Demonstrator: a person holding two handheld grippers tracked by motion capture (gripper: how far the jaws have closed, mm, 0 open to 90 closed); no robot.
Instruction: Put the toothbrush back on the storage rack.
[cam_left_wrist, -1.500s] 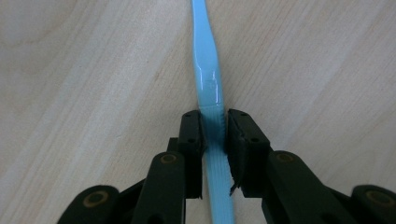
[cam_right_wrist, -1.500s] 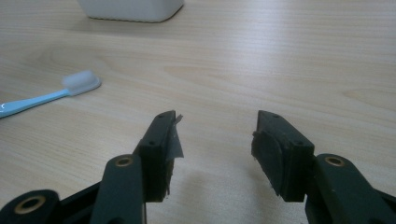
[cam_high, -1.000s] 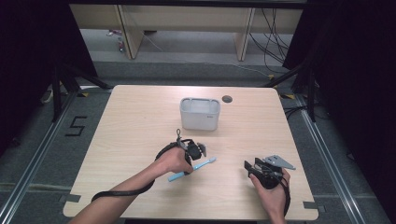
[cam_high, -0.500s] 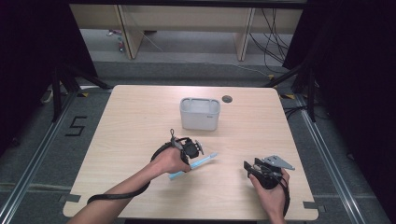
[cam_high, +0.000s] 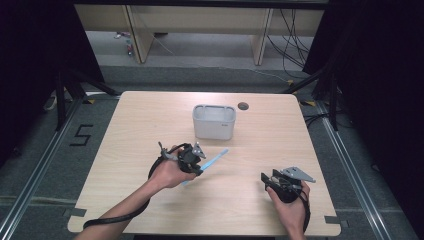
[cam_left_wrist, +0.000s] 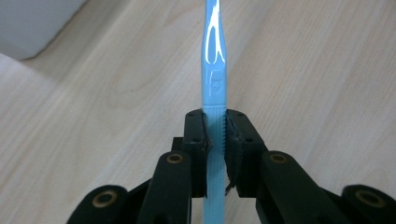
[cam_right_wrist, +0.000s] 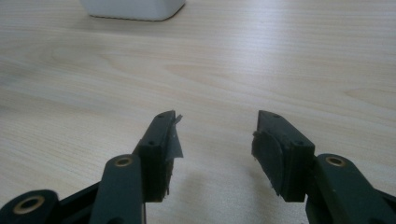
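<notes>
The left gripper (cam_left_wrist: 215, 135) had clamped the blue toothbrush (cam_left_wrist: 214, 70); the right gripper (cam_right_wrist: 215, 135) sat wide, idle. Pickup done, I'd say — white bin (cam_high: 214, 121) drop remained.

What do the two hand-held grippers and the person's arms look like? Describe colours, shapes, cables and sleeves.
Both grippers are black with brass-coloured rivets. The left gripper trails a black cable; the right gripper carries a grey three-cornered plate. The forearms are bare, no sleeves showing.

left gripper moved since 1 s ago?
Yes. The left gripper, shut on the blue toothbrush, has shifted slightly up-table toward the white bin.
</notes>
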